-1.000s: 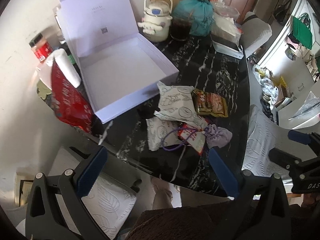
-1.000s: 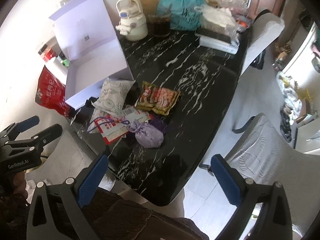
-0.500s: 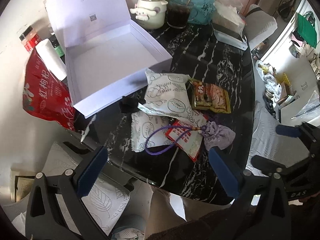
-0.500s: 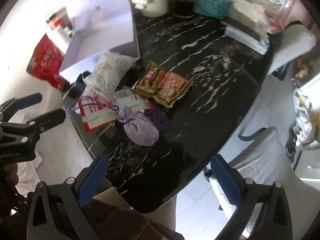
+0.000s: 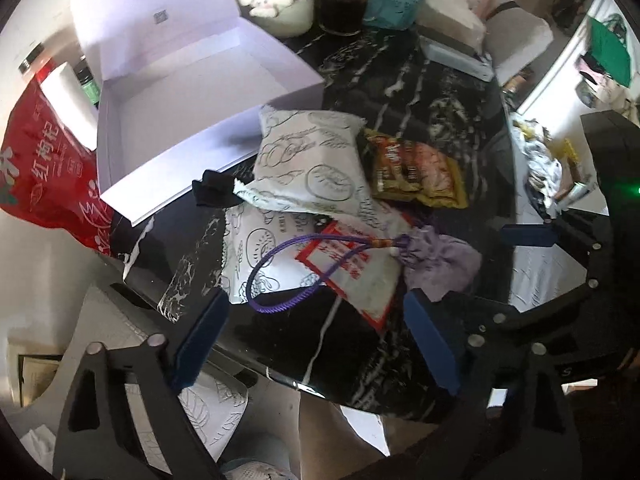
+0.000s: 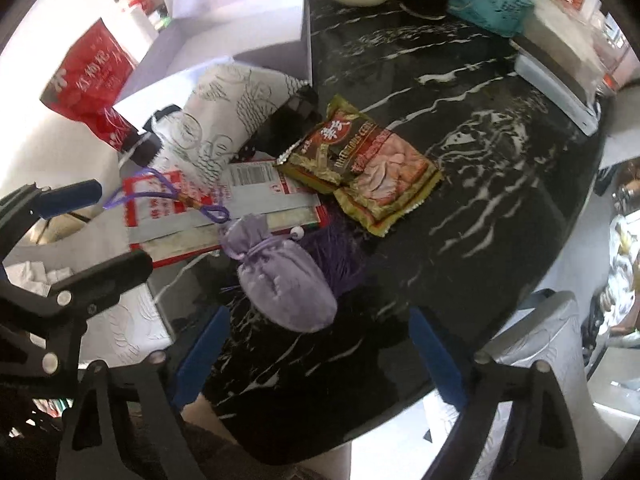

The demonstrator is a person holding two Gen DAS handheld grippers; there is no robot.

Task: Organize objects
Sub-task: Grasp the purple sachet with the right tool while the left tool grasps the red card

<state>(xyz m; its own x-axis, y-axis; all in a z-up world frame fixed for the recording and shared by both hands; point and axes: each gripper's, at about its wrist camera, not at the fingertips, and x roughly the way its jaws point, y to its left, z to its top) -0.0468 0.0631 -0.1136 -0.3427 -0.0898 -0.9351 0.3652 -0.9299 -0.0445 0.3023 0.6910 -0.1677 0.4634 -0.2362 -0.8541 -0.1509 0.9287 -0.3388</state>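
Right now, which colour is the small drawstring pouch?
Light purple; the drawstring pouch shows best in the right wrist view.

Landmark: open box (image 5: 208, 120) on table (image 5: 440, 92). Two patterned pouches (image 5: 308, 168) just before its front corner, one overlapping the other. Snack packet (image 5: 416, 172) right of them. Flat sachet (image 5: 356, 268) before the pouches, drawstring pouch (image 5: 444, 264) right of it, cord (image 5: 288, 272) across the sachet. Kettle (image 5: 284, 4) behind box.
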